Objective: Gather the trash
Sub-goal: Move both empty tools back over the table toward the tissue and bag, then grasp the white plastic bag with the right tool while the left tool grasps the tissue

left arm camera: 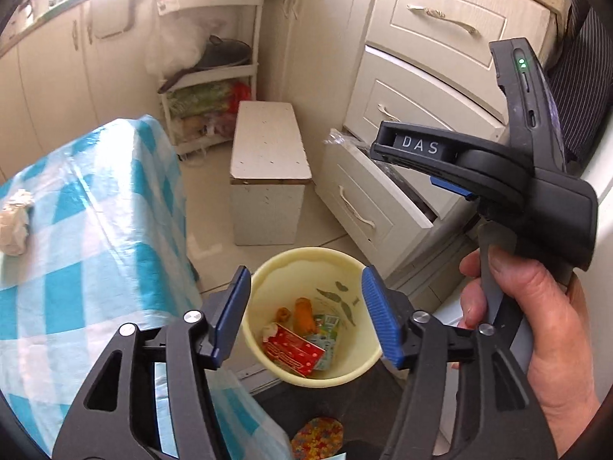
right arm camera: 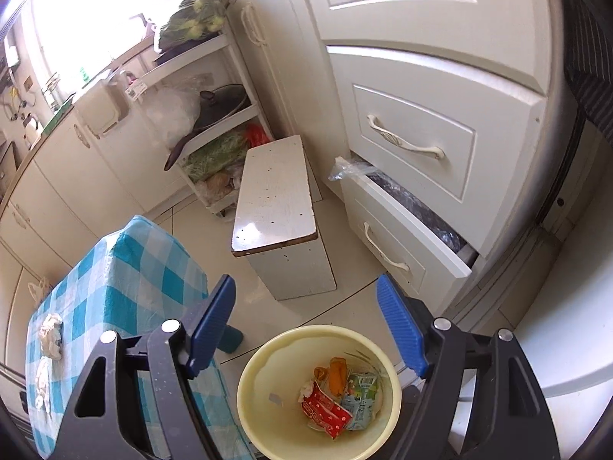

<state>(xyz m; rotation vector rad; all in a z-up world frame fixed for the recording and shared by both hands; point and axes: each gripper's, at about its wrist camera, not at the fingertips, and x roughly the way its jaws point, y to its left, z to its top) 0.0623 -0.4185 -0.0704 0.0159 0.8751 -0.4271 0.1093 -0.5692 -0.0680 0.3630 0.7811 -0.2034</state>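
Both grippers hover over the yellow bin (left arm camera: 312,318) on the floor beside the checked table (left arm camera: 95,207), and both are empty. The left gripper (left arm camera: 304,320) has its blue pads apart with nothing between them; the right gripper (right arm camera: 308,329) is likewise spread wide and holds nothing.

Trash already in the bin: a red wrapper (right arm camera: 325,412), a green-blue packet (right arm camera: 360,396) and orange scraps (right arm camera: 337,373). So we judge the drop is done and the step in hand is going back for more.

What is left sits on the table: crumpled tissue (right arm camera: 49,335) near the far edge. To do it well we keep the claws open, lift clear of the bin rim before swinging over so we don't tip it, then come down on one tissue wad from above and pinch its bulk, not the cloth under it. Soft paper squashes, so close fully.

View differences: the left wrist view shows the right gripper's body from the side and the hand (left arm camera: 528,329) holding it, plus only one tissue wad (left arm camera: 15,222) at the frame edge. The right wrist view shows more tissue along the table, the blue table leg (right arm camera: 230,339), and the open drawer (right arm camera: 406,222) with plastic inside more clearly. It does not show the left gripper at all.
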